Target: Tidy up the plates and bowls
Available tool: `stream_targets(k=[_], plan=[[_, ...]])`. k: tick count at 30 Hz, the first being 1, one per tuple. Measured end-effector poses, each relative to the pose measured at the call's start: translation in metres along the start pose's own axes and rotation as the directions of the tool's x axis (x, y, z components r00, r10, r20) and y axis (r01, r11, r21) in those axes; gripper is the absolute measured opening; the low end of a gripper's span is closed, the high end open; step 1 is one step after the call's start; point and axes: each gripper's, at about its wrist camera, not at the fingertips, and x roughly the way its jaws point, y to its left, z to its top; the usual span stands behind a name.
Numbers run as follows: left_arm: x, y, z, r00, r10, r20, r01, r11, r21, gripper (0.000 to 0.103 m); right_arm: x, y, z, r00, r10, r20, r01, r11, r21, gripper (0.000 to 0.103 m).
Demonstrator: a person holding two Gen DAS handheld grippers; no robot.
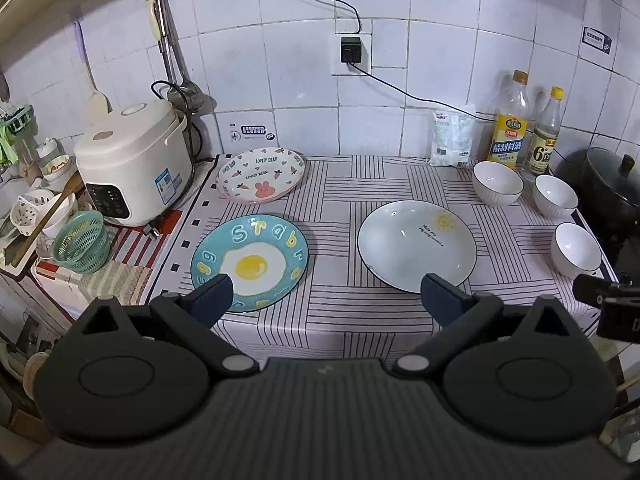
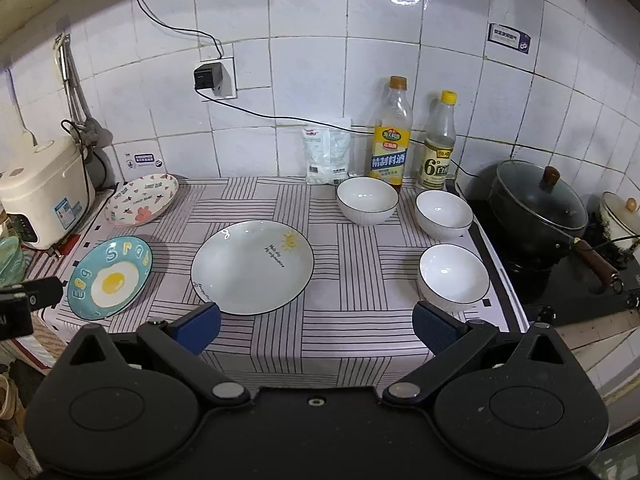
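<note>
Three plates lie apart on the striped counter: a blue egg plate [image 1: 250,262] [image 2: 109,277] at front left, a pink rabbit plate [image 1: 260,174] [image 2: 142,199] behind it, and a pale sun plate [image 1: 416,246] [image 2: 252,266] in the middle. Three white bowls [image 1: 497,182] [image 1: 555,194] [image 1: 576,249] stand separately at the right; they also show in the right wrist view [image 2: 367,200] [image 2: 444,214] [image 2: 454,278]. My left gripper [image 1: 326,296] is open and empty at the counter's front edge. My right gripper [image 2: 316,326] is open and empty there too.
A rice cooker [image 1: 136,162] and a green basket [image 1: 82,246] stand left. Two bottles [image 2: 392,136] [image 2: 439,144] and a white bag [image 2: 326,152] line the back wall. A black lidded pot [image 2: 540,208] sits on the stove at right. A cable runs along the wall.
</note>
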Motion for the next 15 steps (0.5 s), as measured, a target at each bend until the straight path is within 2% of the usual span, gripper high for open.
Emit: stream_targets(k=[9, 15], plan=[[0.0057, 0.0034, -0.0066, 1.0, -0.001, -0.024, 0.001, 1.0, -0.004, 0.102, 0.0015, -0.0013, -0.0075, 1.0, -0.008, 0.012, 0.008, 1.0, 0.004, 0.103], [0.0036, 0.0014, -0.0089, 1.0, 0.0, -0.013, 0.0, 1.0, 0.02, 0.102, 0.0012, -0.0035, -0.0086, 1.0, -0.012, 0.019, 0.012, 1.0, 0.006, 0.103]])
